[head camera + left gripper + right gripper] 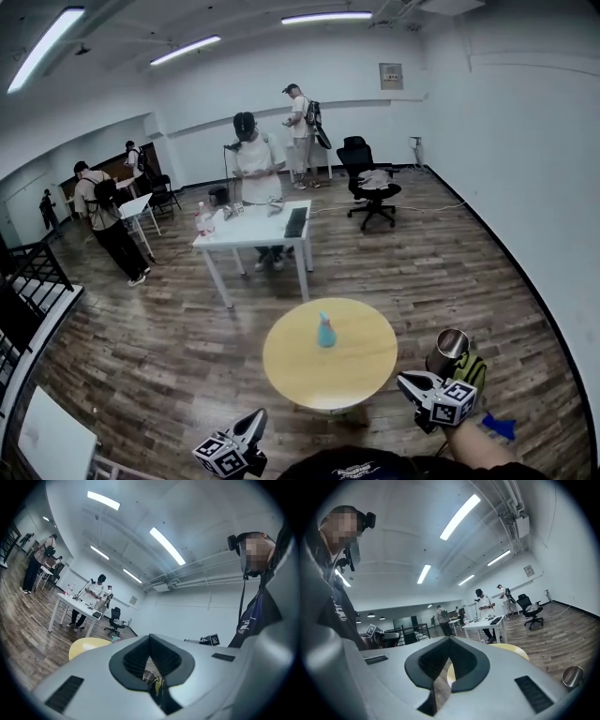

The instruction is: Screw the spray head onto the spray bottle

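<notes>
1. The left tongs (pixel 150 641) are closed tight. Their grey jaws meet at the tip, and nothing sits in the dark ribbed pads. The right tongs (pixel 450 641) are closed the same way and hold nothing. Each carries a cube with black-and-white square markers.

2. Both tongs are held low, close to the person's body, on either side of the near edge of the round table (pixel 291 370).

3. The spray bottle (pixel 325 331) stands on that table, near the middle of the top and well apart from both tongs. It is upright, with its long axis vertical and the narrower end on top. It is small and teal. From here I cannot tell which way any nozzle faces.

4. The table top is a smooth, pale yellow wooden disc.

5. A shiny metal cup (pixel 450 345) sits just beside the right tongs, with something yellow-green against it. I cannot tell what it rests on.

6. The floor (pixel 169 347) is dark brown wood planking with a visible grain.

7. Further off stands a white rectangular table (pixel 246 240) with a flat dark slab on it, and a person (pixel 255 164) standing behind it.

8. A black swivel chair (pixel 367 178) is off to one side, and more people are near the far wall.

9. The walls are plain white, and long strip lights (pixel 186 49) run across the ceiling.
</notes>
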Demonstrator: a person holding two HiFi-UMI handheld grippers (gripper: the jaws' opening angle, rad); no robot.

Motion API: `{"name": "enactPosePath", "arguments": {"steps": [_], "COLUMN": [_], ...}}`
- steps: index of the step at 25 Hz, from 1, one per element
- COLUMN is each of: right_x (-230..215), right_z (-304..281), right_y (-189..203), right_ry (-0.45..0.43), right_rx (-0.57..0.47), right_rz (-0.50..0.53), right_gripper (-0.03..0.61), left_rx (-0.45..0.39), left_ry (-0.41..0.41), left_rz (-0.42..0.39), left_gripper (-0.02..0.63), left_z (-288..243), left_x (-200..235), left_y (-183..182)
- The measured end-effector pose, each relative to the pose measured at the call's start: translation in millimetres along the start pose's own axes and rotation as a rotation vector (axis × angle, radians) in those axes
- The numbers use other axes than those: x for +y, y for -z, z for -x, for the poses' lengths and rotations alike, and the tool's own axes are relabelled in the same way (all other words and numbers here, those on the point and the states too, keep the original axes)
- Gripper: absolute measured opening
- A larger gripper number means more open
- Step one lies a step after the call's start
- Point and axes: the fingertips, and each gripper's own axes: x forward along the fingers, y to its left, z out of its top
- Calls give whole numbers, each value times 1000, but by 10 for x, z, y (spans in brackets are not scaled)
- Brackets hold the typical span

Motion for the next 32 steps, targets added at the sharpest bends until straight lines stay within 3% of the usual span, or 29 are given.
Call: {"name": "enactPosePath", "arguments": {"steps": [7, 17, 22, 32], "right_x": [-400, -202, -175, -542], "right_z": [-335, -2009, -2622, -3341], "right_y": [2, -235, -170, -154], "right_ry": [93, 207, 241, 223], "right_rx": [0, -24, -8, 34], "right_rz": [-15, 20, 11, 6], "right_gripper": [11, 11, 11, 11], "left_rx": [28, 74, 103, 128], "left_ry": [86, 212, 259, 223], "left_rz": [17, 0, 13, 66], "left_gripper": [17, 17, 17, 17], "left_z": [-585, -876, -1001, -1267], "left_x": [531, 2266, 2866, 3503], "left_y": [-142, -950, -1076, -1023]}}
